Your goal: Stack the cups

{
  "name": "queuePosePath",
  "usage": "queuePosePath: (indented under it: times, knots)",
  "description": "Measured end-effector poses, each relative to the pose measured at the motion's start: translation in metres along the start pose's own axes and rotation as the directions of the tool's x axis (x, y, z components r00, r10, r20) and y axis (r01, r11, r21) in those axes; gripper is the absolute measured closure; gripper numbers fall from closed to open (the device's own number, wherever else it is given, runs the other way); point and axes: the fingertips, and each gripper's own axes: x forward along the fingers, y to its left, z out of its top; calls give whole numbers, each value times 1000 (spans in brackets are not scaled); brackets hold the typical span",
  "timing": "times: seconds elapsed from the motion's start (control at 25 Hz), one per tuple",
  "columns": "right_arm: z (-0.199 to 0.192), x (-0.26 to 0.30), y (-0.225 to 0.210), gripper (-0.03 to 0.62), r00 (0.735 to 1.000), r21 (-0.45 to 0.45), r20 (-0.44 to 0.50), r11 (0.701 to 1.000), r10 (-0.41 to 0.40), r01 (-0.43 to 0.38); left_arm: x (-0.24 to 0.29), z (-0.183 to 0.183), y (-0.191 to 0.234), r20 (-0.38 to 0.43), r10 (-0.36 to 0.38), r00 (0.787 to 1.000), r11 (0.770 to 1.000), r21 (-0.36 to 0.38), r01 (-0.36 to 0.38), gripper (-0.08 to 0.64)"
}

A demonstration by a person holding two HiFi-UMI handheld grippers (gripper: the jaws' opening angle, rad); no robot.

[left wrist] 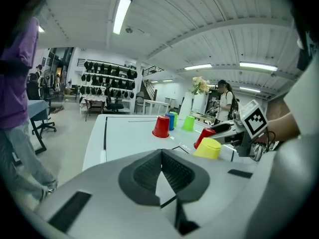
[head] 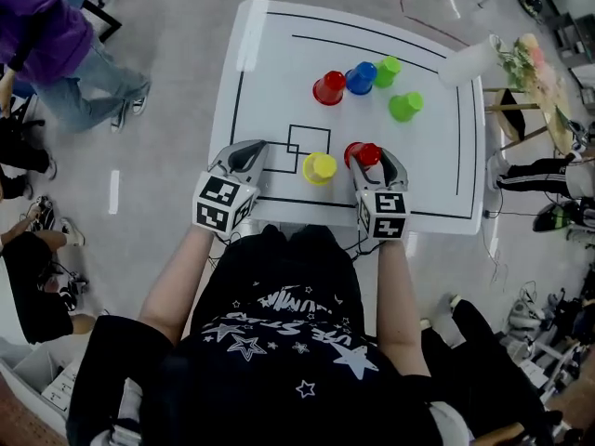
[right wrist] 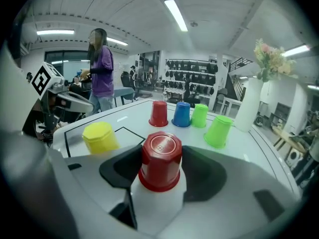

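1. Right hand-held gripper: jaws stand wide but are clamped on the near red cup, with one pad on each side wall.
2. The near red cup is upside down and looks rim-down on the desk, close to the front edge on the person's right. It sits squarely between the right jaws, base up.
3. Left hand-held gripper: jaw tips are pressed together with nothing between them. It is at the front left of the desk, tip beside the drawn black squares. Can't tell whether it touches the surface.
4. Yellow cup: upside down on the desk between the two grippers, just left of the near red cup. It is clear of both sets of jaws.
5. Far group, all upside down and well apart from both grippers: far red cup, blue cup and green cup stand in a tight row. A second green cup stands alone, slightly nearer and to the right.
6. All six cups stand single, none stacked yet.
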Motion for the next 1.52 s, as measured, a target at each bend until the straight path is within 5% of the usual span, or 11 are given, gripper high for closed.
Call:
queuePosePath:
  times: [0.92,1.32,1.52]
  knots:
    - [-12,-25,40,299,983,-46,39,983,180,-178,-9,-5,-38,-12,137,990,990,-28,-137,549]
    - [35,-48,24,295,951,-25,168,966,259,-259,-4,9,-43,9,195,981,980,-42,-194,549]
    - [52,-42,-16,295,957,-5,210,979,201,-204,1,15,-49,14,211,977,977,-44,-210,549]
